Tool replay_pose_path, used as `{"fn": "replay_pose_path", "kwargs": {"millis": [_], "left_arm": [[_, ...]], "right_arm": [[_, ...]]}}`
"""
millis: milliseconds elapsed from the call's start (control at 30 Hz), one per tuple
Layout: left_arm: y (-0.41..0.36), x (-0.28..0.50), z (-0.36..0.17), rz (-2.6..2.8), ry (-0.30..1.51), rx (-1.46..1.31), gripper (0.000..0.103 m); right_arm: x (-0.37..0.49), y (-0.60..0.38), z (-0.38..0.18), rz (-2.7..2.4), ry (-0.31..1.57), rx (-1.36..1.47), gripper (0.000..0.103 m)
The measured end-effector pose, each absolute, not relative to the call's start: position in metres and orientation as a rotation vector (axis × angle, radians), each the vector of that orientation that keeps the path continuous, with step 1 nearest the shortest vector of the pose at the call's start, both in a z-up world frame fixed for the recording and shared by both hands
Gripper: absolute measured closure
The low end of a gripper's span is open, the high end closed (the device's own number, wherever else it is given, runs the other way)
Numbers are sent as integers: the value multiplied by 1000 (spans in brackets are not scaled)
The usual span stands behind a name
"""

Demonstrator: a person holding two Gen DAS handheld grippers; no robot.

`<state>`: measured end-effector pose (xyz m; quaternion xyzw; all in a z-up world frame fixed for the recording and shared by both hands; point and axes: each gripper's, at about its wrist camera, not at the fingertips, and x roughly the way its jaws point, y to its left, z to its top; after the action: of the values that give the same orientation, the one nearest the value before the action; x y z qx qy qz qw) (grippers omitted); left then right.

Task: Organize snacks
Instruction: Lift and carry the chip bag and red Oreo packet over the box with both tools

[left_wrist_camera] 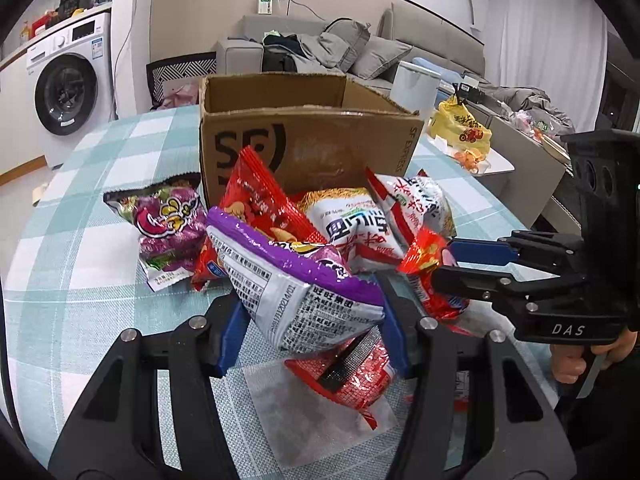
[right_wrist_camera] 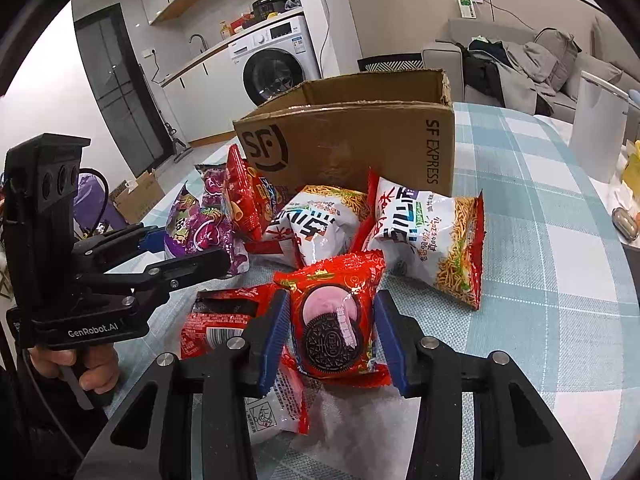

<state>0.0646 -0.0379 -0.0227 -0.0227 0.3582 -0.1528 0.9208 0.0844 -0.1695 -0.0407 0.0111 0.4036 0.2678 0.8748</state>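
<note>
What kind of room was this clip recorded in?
Most likely a small open-plan flat: a white front-loading washing machine under a kitchen counter, a grey fabric sofa piled with clothes, and a table with a teal-and-white checked cloth.

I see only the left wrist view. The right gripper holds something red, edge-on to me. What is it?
Observer: A red cookie pack. Its front shows a dark sandwich cookie, and it sits between the right gripper's blue pads.
Operator: I see only the printed back of the purple pack. How is its front?
Observer: The purple pack in the left gripper shows a purple cartoon print on that side.
</note>
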Motion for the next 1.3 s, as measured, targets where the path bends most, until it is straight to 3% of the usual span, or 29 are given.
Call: {"fn": "replay_pose_path", "kwargs": {"millis": [100, 167, 300, 400, 500, 733, 1300], "left_arm": [[-35, 62, -17, -313, 727, -50, 50], [-33, 61, -15, -309, 724, -53, 50], [-28, 58, -11, -308, 718, -55, 50], [-26, 57, -11, -308, 725, -57, 50], [-25, 56, -10, -307, 728, -55, 50], [-28, 60, -13, -305, 734, -55, 50], [-23, 53, 1, -308, 691, -67, 50]], "right_arm": [[83, -169, -39, 559, 837, 19, 63], [83, -170, -38, 565, 829, 24, 73], [82, -169, -35, 579, 826, 21, 75], [82, -168, -38, 577, 842, 5, 71], [84, -169, -42, 553, 859, 0, 57], [88, -164, -55, 544, 893, -2, 57], [79, -173, -20, 557, 789, 44, 57]]}}
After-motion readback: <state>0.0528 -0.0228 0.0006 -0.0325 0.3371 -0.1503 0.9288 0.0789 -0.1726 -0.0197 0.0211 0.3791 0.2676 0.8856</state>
